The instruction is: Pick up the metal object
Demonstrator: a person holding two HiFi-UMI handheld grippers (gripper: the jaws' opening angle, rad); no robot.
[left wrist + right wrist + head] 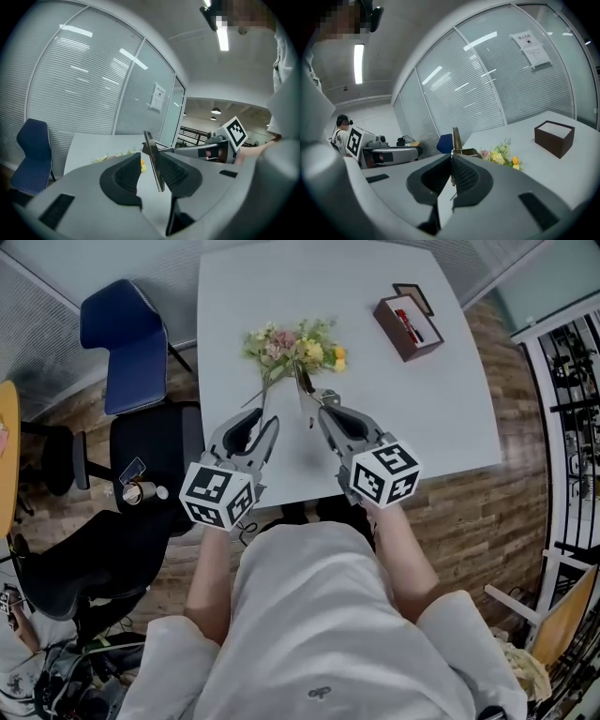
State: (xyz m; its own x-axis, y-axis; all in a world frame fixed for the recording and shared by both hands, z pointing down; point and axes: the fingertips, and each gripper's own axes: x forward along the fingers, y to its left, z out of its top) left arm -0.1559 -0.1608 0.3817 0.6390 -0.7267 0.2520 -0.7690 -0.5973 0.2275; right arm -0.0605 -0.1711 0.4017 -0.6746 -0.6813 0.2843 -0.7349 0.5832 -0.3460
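A thin metal object hangs above the white table, just in front of a small flower bunch. My right gripper is shut on it; in the right gripper view its strip sticks up out of the closed right gripper. My left gripper is close beside it on the left. In the left gripper view the metal object stands between the jaws of the left gripper, close to the right pad, with a clear gap to the left pad.
A brown open box with a red item stands at the table's far right, a small dark frame behind it. A blue chair and a black chair stand left of the table. The person stands at the table's near edge.
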